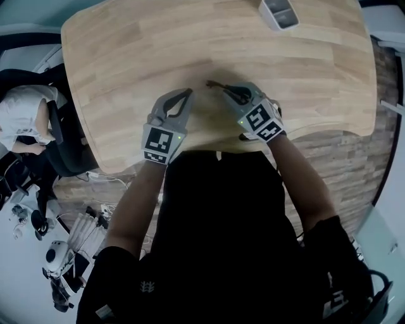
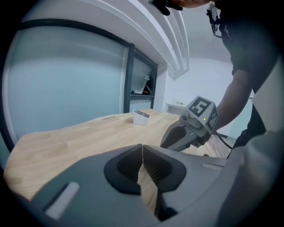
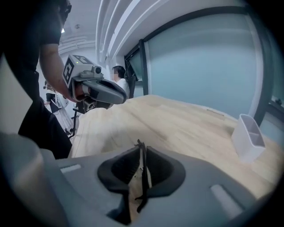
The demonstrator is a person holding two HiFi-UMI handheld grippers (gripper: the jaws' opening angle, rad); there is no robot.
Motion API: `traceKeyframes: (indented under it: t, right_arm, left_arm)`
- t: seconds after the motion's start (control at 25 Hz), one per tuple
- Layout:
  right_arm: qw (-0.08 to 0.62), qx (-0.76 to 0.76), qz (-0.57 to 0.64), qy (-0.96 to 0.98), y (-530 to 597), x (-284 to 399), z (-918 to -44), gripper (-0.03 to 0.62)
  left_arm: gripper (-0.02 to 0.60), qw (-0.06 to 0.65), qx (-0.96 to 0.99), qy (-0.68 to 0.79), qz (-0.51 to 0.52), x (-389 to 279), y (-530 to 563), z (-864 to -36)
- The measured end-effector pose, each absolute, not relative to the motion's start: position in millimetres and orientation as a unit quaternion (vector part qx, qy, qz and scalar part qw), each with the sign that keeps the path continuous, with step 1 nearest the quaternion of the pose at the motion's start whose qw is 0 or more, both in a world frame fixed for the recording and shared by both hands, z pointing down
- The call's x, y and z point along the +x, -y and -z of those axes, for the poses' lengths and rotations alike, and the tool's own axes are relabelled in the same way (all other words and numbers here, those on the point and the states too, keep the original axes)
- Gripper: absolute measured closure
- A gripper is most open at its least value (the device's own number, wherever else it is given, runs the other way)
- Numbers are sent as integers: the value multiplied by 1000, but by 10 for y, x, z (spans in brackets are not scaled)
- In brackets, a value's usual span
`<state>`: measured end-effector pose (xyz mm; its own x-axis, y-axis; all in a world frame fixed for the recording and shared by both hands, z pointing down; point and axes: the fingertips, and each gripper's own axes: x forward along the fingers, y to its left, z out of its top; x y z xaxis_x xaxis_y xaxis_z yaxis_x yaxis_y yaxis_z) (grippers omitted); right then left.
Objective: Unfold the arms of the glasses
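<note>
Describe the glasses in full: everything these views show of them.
Only part of the glasses shows: a thin, dark strip, seemingly one arm, standing on edge between the pads of the right gripper, which is closed on it. In the head view a short dark end pokes out past the gripper's tip, low over the wooden table; whether it touches the wood cannot be told. Lenses and frame front cannot be made out. The left gripper is apart from it.

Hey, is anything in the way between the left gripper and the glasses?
Nothing visible. Only bare table lies between the left gripper and the glasses, which the right gripper pinches in its jaws. The white bin sits far off.
</note>
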<state>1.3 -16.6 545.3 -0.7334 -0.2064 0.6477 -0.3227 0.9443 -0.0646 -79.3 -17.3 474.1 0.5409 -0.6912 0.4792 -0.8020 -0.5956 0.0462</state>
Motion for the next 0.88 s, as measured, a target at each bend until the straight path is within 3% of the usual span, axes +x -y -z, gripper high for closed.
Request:
traceKeyframes:
  t: [0.52, 0.88]
  right_arm:
    - [400, 90, -70, 909, 114, -107, -5770, 568]
    - [351, 81, -43, 932, 49, -63, -5588, 569]
  left_arm:
    - [550, 169, 876, 394, -223, -753, 224, -5071]
    - [437, 200, 890, 341, -226, -516, 156, -5297]
